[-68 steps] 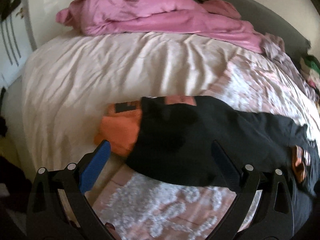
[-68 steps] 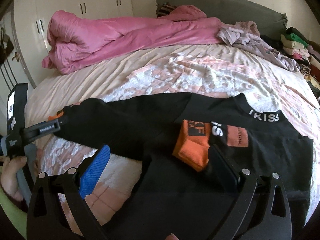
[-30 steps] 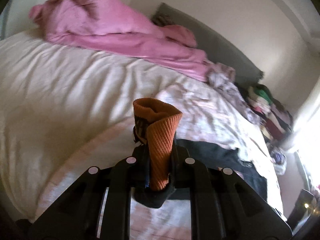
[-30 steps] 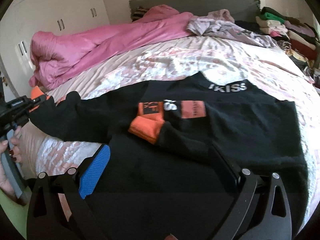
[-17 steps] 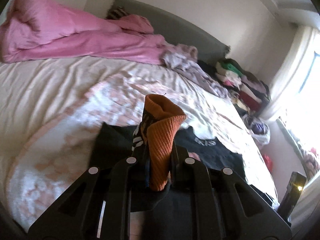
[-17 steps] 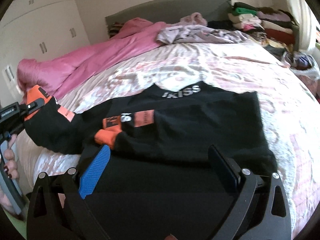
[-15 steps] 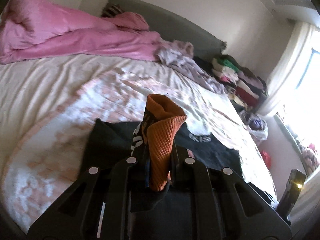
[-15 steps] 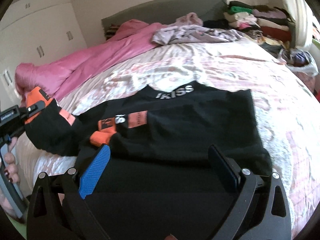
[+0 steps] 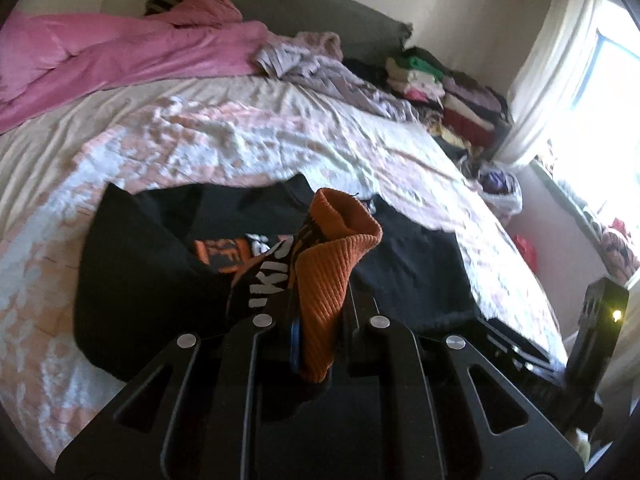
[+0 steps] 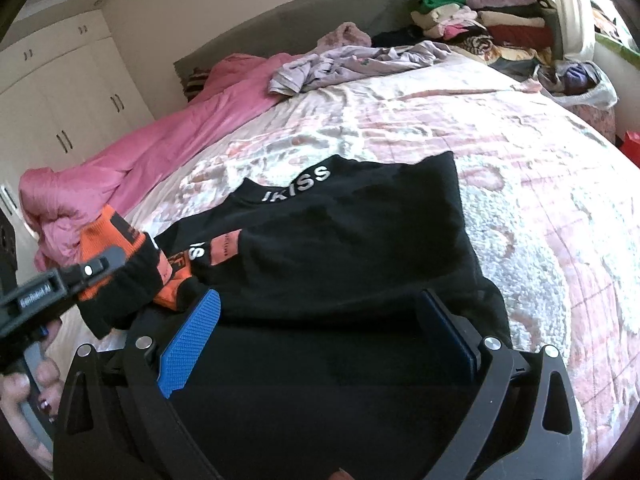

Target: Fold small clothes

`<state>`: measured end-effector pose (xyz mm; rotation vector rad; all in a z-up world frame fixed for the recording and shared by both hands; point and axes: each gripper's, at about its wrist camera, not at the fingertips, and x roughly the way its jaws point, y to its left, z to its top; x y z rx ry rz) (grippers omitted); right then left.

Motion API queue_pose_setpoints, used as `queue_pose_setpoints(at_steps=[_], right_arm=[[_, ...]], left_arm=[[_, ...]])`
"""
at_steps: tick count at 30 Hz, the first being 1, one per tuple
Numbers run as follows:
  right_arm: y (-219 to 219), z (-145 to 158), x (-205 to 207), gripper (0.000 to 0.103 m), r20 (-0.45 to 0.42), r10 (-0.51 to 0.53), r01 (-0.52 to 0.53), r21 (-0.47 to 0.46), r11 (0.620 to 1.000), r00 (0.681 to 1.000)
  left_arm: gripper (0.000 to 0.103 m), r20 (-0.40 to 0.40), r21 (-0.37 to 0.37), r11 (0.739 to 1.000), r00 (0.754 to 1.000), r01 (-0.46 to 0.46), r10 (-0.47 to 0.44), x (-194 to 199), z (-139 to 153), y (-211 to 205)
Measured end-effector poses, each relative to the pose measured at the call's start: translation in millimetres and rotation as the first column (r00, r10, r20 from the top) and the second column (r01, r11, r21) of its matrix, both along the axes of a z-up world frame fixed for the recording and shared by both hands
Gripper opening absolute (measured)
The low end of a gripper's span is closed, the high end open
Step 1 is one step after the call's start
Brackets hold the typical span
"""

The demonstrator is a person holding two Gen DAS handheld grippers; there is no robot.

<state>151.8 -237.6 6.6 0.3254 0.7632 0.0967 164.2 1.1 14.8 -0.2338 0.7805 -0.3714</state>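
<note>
A black top (image 10: 340,248) with white lettering on the collar lies flat on the bed, its other sleeve folded across the chest with an orange cuff (image 10: 172,284). My left gripper (image 9: 320,320) is shut on the orange ribbed cuff (image 9: 332,264) of one sleeve and holds it over the body of the top (image 9: 136,280). In the right wrist view that left gripper (image 10: 96,264) comes in from the left with the cuff. My right gripper (image 10: 320,332) stands open low over the hem, its blue pads (image 10: 192,336) apart, nothing pinched between them.
A pink duvet (image 10: 168,148) is bunched along the far left of the bed. Lilac garments (image 10: 352,60) lie near the grey headboard. A stack of folded clothes (image 10: 492,12) sits at the far right. A hand (image 10: 28,392) grips the left tool's handle. The quilted bedspread (image 10: 540,208) stretches right of the top.
My left gripper has carried the orange cuff rightwards from the bed's left side to above the top's chest, rolling as it went. The right gripper has drifted sideways and stays open.
</note>
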Motion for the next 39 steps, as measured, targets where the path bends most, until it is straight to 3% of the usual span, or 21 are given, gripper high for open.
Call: queue_pose_setpoints(at_steps=[5, 8, 9, 14, 16, 18, 20, 24, 27, 29, 33, 39], right_arm=[[-10.2, -6.4, 1.6, 0.098, -0.013, -0.024, 0.024, 0.013, 1.000, 1.000], [-12.7, -9.0, 2.6, 0.098, -0.019, -0.024, 0.024, 0.021, 0.999, 1.000], [-12.7, -9.2, 3.0, 0.098, -0.019, -0.023, 0.023, 0.021, 0.999, 1.000], [-9.4, -9.6, 4.6, 0.098, -0.023, -0.009, 0.009, 0.019, 1.000, 1.000], [-3.7, -10.9, 5.9, 0.098, -0.028, 0.011, -0.010, 0.030, 0.999, 1.000], [5.8, -12.5, 7.4, 0.098, -0.035, 0.044, -0.042, 0.050, 0.998, 0.998], [18.0, -14.7, 8.7, 0.098, -0.042, 0.084, -0.081, 0.067, 0.994, 0.996], [54.5, -23.0, 13.3, 0.098, -0.078, 0.193, -0.187, 0.077, 0.979, 0.978], [73.0, -33.1, 19.8, 0.096, -0.123, 0.227, -0.219, 0.071, 0.973, 0.966], [79.9, -40.8, 25.6, 0.084, -0.148, 0.243, -0.234, 0.078, 0.969, 0.959], [86.0, -47.7, 32.7, 0.080, -0.152, 0.240, -0.231, 0.072, 0.970, 0.959], [98.3, -48.4, 38.0, 0.042, -0.135, 0.272, -0.265, 0.064, 0.962, 0.953]], left_arm=[[0.014, -0.073, 0.000, 0.997, 0.994, 0.081, -0.081, 1.7, -21.0, -15.5], [0.034, -0.132, -0.045, 0.990, 0.981, 0.137, -0.142, 0.3, -33.8, -19.7], [0.040, -0.138, -0.063, 0.987, 0.978, 0.149, -0.157, -1.4, -35.0, -19.4], [0.048, -0.123, -0.073, 0.984, 0.978, 0.163, -0.171, -14.2, -26.9, -12.6], [0.048, -0.102, -0.067, 0.988, 0.984, 0.136, -0.143, -16.3, -20.6, -3.2], [0.049, -0.077, -0.017, 0.997, 0.994, 0.082, -0.083, -16.8, -15.0, 8.3], [0.057, -0.043, 0.054, 0.998, 0.999, 0.021, -0.019, -16.1, -11.2, 19.7], [0.060, 0.016, 0.169, 0.982, 0.997, -0.083, 0.081, -15.3, -8.0, 39.3], [0.062, 0.036, 0.192, 0.974, 0.993, -0.119, 0.114, -16.7, -6.0, 50.3], [0.063, 0.035, 0.184, 0.975, 0.992, -0.123, 0.119, -16.1, -4.6, 57.8], [0.067, 0.046, 0.186, 0.974, 0.991, -0.129, 0.123, -16.8, -2.7, 63.4], [0.067, 0.066, 0.184, 0.971, 0.988, -0.150, 0.141, -16.9, 0.3, 71.8]])
